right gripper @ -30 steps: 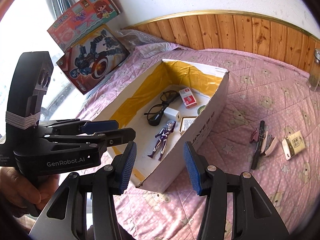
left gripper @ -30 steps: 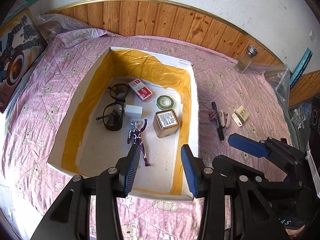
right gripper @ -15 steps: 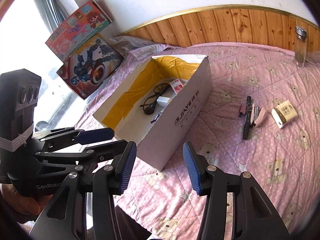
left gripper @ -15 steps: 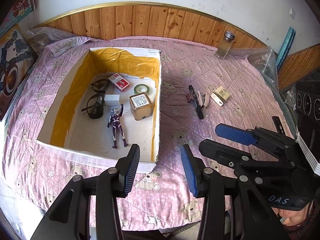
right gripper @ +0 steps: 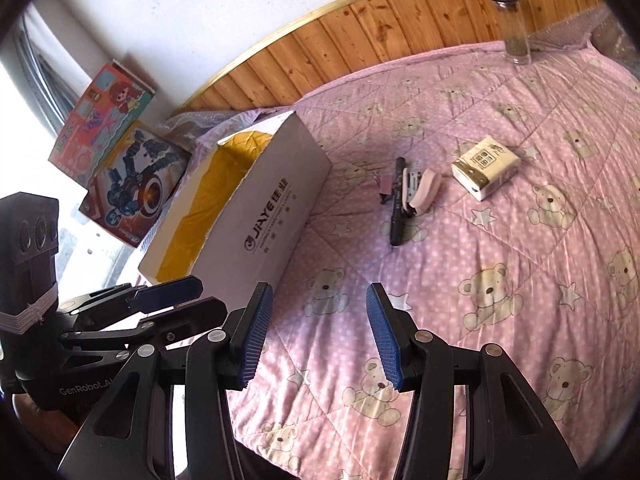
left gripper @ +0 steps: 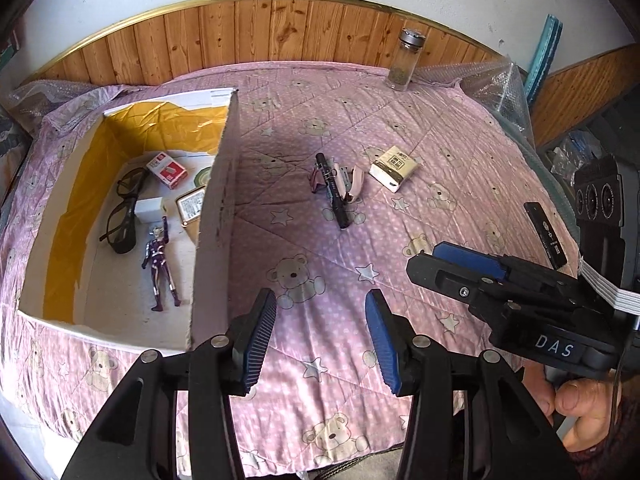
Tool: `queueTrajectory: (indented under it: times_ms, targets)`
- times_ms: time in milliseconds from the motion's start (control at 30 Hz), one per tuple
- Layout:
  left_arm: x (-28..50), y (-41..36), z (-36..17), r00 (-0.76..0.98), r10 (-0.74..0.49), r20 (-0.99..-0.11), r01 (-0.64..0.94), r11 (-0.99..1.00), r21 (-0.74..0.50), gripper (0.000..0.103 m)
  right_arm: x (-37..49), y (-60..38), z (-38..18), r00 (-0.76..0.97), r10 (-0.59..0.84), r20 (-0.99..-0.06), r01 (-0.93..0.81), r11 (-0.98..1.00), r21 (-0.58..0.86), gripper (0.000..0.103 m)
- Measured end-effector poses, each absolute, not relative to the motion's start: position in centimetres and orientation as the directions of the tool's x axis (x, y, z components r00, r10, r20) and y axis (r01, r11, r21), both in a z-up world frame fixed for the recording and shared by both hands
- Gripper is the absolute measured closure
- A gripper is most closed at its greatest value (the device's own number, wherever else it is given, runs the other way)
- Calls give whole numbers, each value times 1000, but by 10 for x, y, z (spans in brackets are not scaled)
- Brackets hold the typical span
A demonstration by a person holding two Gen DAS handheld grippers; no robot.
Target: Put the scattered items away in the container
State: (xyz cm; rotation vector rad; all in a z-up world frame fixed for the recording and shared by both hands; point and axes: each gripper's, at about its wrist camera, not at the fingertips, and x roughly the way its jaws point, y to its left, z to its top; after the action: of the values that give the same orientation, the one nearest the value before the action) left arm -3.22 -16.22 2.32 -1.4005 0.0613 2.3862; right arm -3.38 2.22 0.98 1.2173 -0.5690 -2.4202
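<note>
A white cardboard box with yellow-taped inner walls lies on the pink quilt at the left. Inside it I see glasses, a red-and-white pack, a tin and a purple figure. Out on the quilt lie a black pen, a pink stapler, a small pink clip and a tissue pack. My left gripper is open above the quilt, right of the box. My right gripper is open too, well short of the pen.
A glass jar stands at the far edge by the wooden wall panel. A black remote lies at the quilt's right edge. Two toy boxes lean against the wall left of the box. Bubble wrap sits at the far right corner.
Both grippers have swung right, away from over the box, toward the loose items on the quilt. Both stay open and empty.
</note>
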Motion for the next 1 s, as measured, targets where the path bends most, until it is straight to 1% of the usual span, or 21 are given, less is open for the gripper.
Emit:
queueTrajectory:
  times_ms: [167,467,633,700,833,933,1000]
  targets:
    - [-55,-139,7,-412,306,-858,-342,-925,-165,52,-55,45,-2,-561,-494,-664,95,-836,541,51]
    - [-105,-111,-37,-355,343,-870,-315,-920,-234,52,-110,68,-32,-539,-500,-678,34,-817,575,52]
    - [-135,-105,-61,-343,362,-867,-265,-923,-281,52,-146,77,-56,-515,-504,-693,3,-810,587,57]
    - [-147,-103,-70,-338,371,-865,-251,-921,-297,52,-158,81,-63,-507,-504,-699,-7,-809,588,57]
    - [-168,-98,-87,-325,380,-866,-221,-921,-321,52,-165,91,-55,-537,-443,-718,3,-852,524,57]
    - [-182,-95,-98,-321,382,-866,-206,-921,-330,52,-168,97,-43,-572,-354,-740,22,-908,417,57]
    - [-192,-96,-104,-314,378,-871,-192,-924,-332,52,-175,100,-41,-579,-293,-761,26,-939,343,52]
